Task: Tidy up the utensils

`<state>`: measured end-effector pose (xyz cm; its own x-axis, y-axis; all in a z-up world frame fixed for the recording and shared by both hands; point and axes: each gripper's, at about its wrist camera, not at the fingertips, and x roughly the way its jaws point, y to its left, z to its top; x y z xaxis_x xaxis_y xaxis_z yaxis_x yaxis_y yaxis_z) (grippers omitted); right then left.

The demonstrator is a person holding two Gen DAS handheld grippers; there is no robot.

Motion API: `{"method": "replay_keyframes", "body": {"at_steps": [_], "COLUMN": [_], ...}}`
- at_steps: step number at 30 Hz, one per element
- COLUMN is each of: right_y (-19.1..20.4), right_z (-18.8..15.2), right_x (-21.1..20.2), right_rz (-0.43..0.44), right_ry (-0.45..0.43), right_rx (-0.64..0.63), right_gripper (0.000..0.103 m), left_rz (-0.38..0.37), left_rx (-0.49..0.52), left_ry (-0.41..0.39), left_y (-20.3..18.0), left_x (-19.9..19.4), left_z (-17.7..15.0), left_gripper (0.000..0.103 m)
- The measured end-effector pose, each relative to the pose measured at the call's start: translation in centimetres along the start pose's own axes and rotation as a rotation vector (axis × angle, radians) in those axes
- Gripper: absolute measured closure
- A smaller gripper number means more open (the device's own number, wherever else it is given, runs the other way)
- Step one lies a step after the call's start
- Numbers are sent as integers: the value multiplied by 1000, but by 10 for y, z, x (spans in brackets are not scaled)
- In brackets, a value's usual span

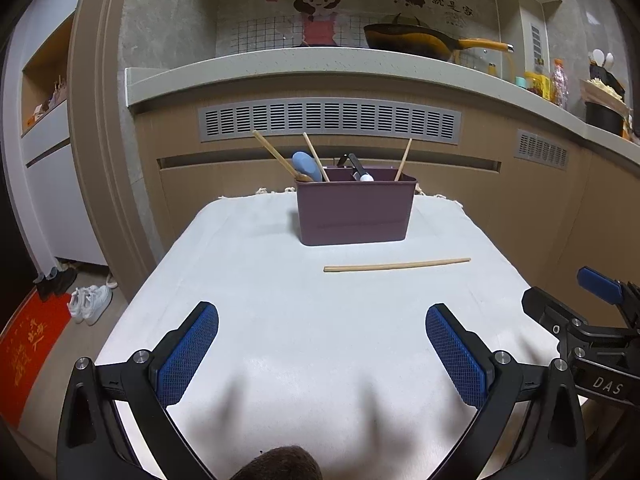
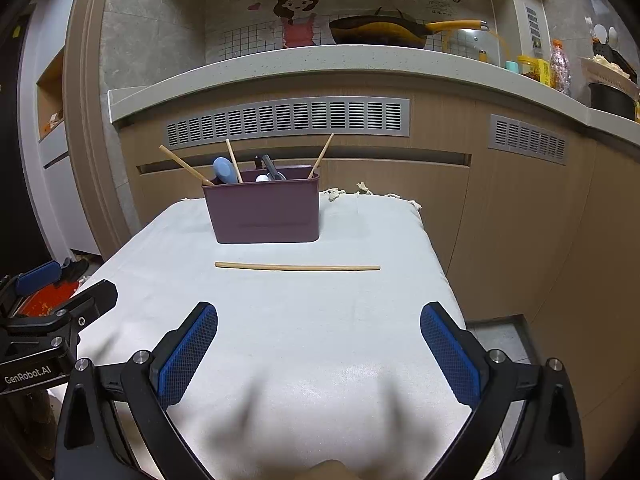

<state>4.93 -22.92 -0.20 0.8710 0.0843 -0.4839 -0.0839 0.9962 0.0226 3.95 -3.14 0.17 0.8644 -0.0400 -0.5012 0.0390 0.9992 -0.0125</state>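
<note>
A purple utensil holder (image 1: 354, 210) (image 2: 266, 210) stands at the far end of a white cloth-covered table (image 1: 280, 320) (image 2: 312, 340). Wooden chopsticks, a wooden spoon, a blue utensil and dark-handled utensils stick out of it. One wooden chopstick (image 1: 396, 265) (image 2: 298, 267) lies flat on the cloth just in front of the holder. My left gripper (image 1: 322, 346) hovers over the near part of the table, open, nothing between its blue pads. My right gripper (image 2: 319, 344) is also open and empty, well short of the chopstick. Each gripper shows at the edge of the other's view.
A kitchen counter (image 1: 320, 64) with vented cabinet fronts runs behind the table, carrying a yellow-handled pan (image 1: 424, 40) and jars at the right. Shoes (image 1: 90, 302) and a red mat (image 1: 28, 352) lie on the floor to the left. The table drops off at left and right edges.
</note>
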Motion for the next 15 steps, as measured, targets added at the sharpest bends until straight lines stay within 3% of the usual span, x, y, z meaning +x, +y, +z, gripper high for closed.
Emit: {"method": "replay_keyframes", "body": {"at_steps": [15], "right_y": [0], "right_z": [0], "right_x": [0], "right_rz": [-1], "right_ry": [5], "right_rx": [5], "right_gripper": [2], "left_rz": [-3], "left_rx": [0], "left_ry": [16], "left_y": [0], "left_x": [4], "left_z": [-2], "left_gripper": [0]}}
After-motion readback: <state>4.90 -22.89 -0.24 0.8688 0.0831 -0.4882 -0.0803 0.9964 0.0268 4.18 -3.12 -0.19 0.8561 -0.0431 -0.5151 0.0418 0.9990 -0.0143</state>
